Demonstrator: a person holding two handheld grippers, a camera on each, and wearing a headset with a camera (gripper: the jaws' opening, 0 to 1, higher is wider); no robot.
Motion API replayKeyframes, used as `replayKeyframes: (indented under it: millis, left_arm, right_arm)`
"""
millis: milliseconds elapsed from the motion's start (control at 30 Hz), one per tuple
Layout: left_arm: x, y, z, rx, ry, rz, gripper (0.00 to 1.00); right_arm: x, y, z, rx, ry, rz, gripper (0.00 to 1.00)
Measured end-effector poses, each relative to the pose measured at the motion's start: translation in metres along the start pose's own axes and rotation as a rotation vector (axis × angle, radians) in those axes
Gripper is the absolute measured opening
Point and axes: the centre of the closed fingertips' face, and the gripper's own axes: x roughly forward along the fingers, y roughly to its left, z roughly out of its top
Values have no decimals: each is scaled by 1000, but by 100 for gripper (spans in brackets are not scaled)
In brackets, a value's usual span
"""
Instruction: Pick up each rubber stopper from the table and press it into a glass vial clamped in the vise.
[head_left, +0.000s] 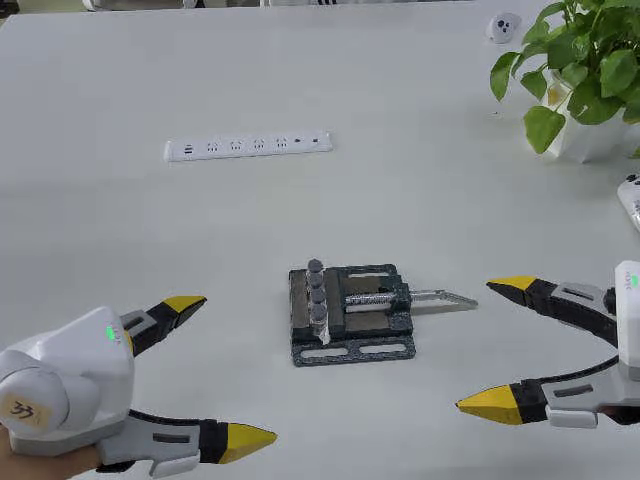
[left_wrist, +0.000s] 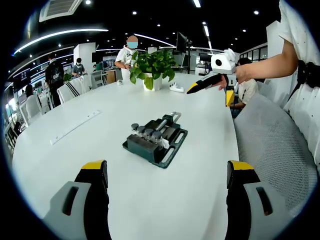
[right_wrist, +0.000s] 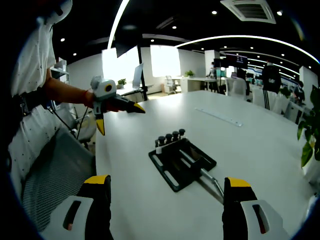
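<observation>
White table (head_left: 150, 230) in an open office. The vise (head_left: 352, 315) sits mid-table, its screw handle pointing toward my right tongs (head_left: 473, 345). Four vials (head_left: 318, 300) are clamped in a row at the vise's left end. Each looks topped with a dark stopper (head_left: 315, 267), though the nearest vial is harder to read. My left tongs (head_left: 240, 367) are left of the vise and nearer me, spread wide, holding nothing. Right tongs are to the right of the vise, also spread and empty. A power strip (head_left: 247, 146) lies beyond the vise, and a plant (head_left: 580, 70) stands far beyond it to the right. My read: the pressing is done or nearly done. At most, the nearest stopper's seating is left to check.
</observation>
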Motion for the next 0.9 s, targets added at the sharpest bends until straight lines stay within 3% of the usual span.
replayKeyframes:
  millis: [700, 900]
  left_arm:
    - [-1, -2, -2, 4, 4, -5, 99]
    - [-2, -3, -1, 7, 5, -5, 99]
  right_arm:
    - [-1, 5, 4, -1, -1, -2, 92]
    - [-5, 0, -1, -4, 0, -5, 91]
